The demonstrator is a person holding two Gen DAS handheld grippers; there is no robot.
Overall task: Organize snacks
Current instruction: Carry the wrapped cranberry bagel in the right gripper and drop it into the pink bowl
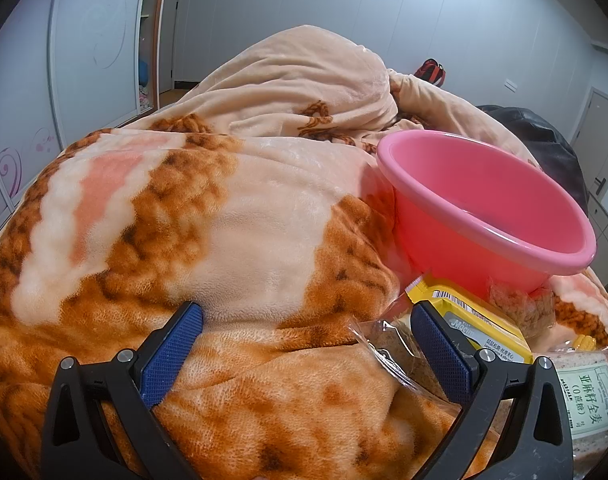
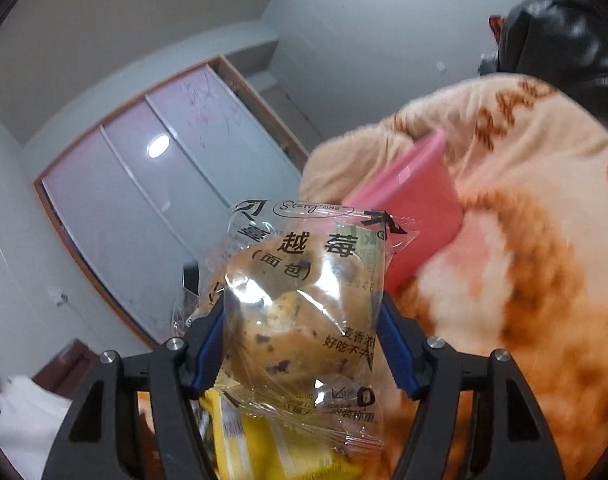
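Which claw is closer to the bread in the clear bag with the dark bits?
The right claw. It is shut on that bread, lifted off the blanket. The left claw is open and empty, low over the blanket beside the snack pile, and that bread is not in its view.

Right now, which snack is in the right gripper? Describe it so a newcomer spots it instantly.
Find the orange-and-cream plush blanket, then the pink plastic basin on it. In front of the basin, the right gripper clamps a clear-wrapped round bread bun with dark specks. Unlike the yellow packet below, its wrapper is see-through with black Chinese print.
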